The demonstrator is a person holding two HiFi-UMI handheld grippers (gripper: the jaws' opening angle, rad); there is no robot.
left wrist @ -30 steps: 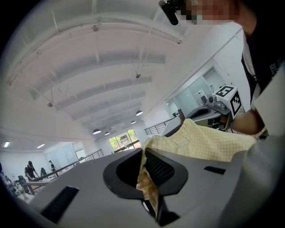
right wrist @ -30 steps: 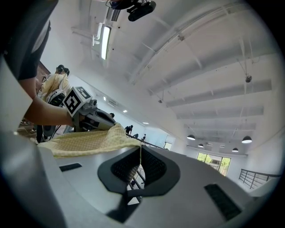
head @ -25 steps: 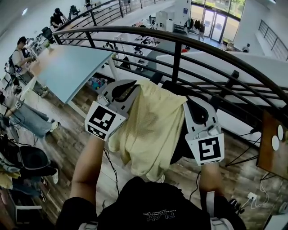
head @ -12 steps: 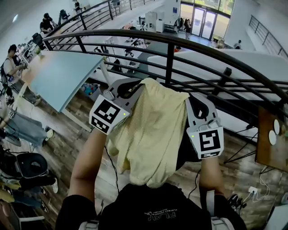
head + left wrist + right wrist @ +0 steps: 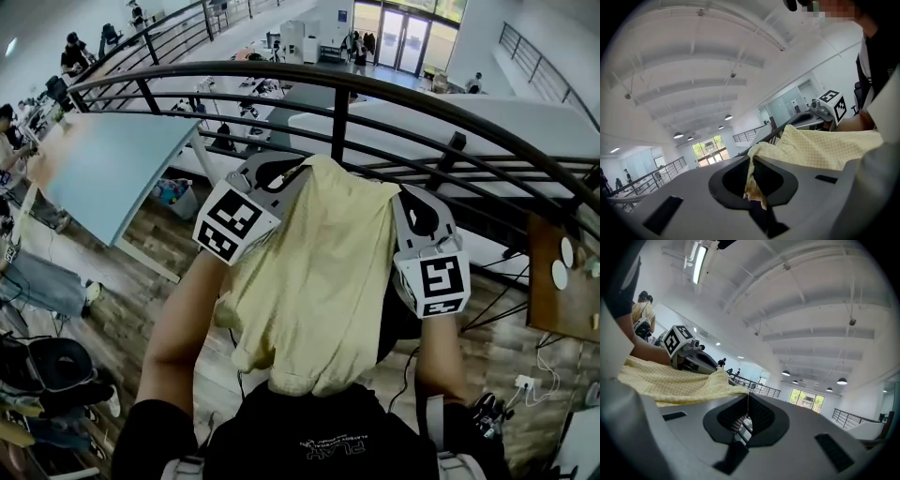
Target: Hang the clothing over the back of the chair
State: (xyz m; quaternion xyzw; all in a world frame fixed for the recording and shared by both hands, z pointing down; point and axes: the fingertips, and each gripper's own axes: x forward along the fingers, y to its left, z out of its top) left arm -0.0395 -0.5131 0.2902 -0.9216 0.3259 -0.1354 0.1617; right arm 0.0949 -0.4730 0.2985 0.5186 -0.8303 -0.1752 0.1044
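We see the garment [image 5: 314,272], pale yellow with a fine dotted weave, hanging in the air. Its top edge sits at 12 o'clock, pinched at its corners by the left gripper [image 5: 286,173] and right gripper [image 5: 410,206]. Its loose, creased body falls toward 6 o'clock.

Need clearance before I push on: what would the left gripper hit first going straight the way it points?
Most likely the black railing ahead of the left gripper, which is shut on the yellow garment; how near it stands is unclear.
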